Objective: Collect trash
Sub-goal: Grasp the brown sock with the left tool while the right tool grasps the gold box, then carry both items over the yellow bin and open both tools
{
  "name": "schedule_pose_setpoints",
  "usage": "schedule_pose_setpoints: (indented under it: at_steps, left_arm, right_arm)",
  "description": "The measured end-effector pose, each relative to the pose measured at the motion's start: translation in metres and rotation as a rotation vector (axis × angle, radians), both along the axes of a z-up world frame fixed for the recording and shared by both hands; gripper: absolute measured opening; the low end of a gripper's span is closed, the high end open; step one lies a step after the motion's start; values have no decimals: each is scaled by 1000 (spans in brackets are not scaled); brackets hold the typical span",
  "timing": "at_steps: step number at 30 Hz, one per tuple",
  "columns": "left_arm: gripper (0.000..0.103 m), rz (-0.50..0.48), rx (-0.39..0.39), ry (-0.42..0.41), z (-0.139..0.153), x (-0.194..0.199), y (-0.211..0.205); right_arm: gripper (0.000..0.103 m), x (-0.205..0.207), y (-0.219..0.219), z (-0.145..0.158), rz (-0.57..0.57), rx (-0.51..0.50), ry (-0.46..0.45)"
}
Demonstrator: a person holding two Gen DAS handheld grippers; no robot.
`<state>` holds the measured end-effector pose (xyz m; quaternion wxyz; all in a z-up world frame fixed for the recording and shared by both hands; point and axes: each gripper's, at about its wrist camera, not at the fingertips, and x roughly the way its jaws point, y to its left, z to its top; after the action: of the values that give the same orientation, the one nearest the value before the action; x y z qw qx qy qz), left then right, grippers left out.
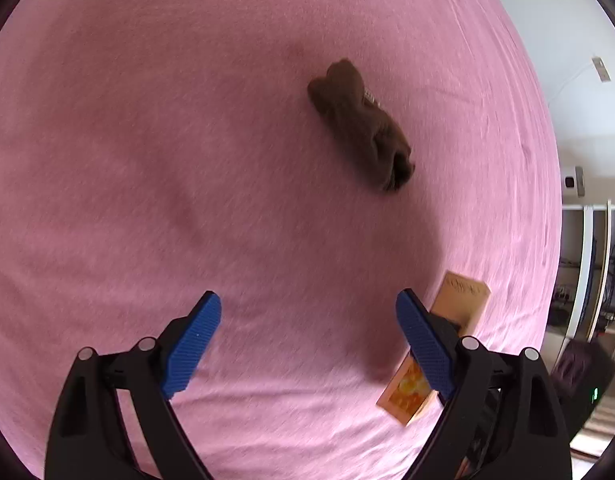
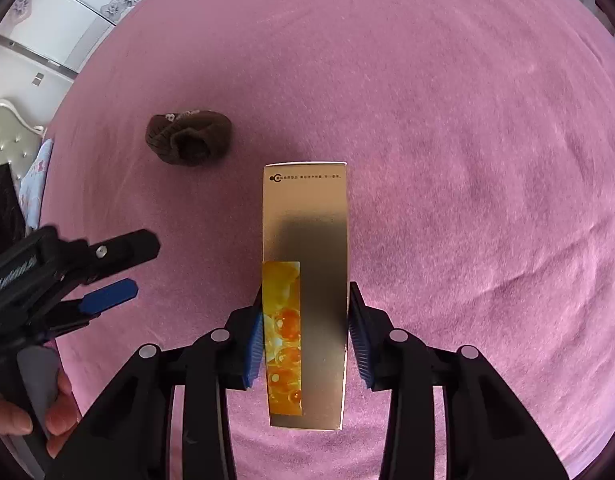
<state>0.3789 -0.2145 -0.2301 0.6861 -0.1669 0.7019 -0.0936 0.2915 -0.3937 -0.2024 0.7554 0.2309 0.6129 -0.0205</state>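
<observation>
From the left wrist, the left gripper's right finger [image 1: 425,344] covers the middle of the gold box [image 1: 465,298], leaving only both ends showing. The small print on the box [image 2: 303,177] is too tiny to read. The person's hand [image 2: 47,420] is cut off at the frame's edge.

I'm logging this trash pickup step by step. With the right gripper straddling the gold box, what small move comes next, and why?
Probably lift: the right gripper has both pads against the sides of the gold box, which lies flat on the pink bedspread.
</observation>
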Motion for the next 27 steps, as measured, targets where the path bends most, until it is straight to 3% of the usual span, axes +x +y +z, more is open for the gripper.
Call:
schedule_pose_setpoints:
  at_steps: [8, 14, 15, 17, 18, 20, 22, 27]
  left_arm:
    - [88, 160, -26, -5, -11, 55, -14]
    - [87, 176, 26, 34, -29, 77, -24]
    - [83, 174, 45, 24, -29, 77, -26]
    - [54, 137, 135, -1, -26, 74, -32]
    - [52, 126, 150, -10, -25, 72, -34]
    - [25, 112, 145, -33, -23, 66, -32]
    - [12, 106, 99, -48, -19, 59, -24]
    - [10, 54, -20, -105, -1, 23, -13]
  right_arm:
    - [35, 21, -15, 0, -44, 98, -27]
    - [35, 30, -16, -2, -64, 142, -30]
    - [35, 29, -16, -2, -66, 146, -29]
    - [35, 25, -12, -5, -65, 150, -22]
    - [35, 23, -12, -5, -67, 153, -18]
    - [35, 13, -10, -4, -70, 158, -16]
    - [35, 0, -12, 0, -71, 160, -14]
    - [35, -21, -21, 13, -65, 172, -22]
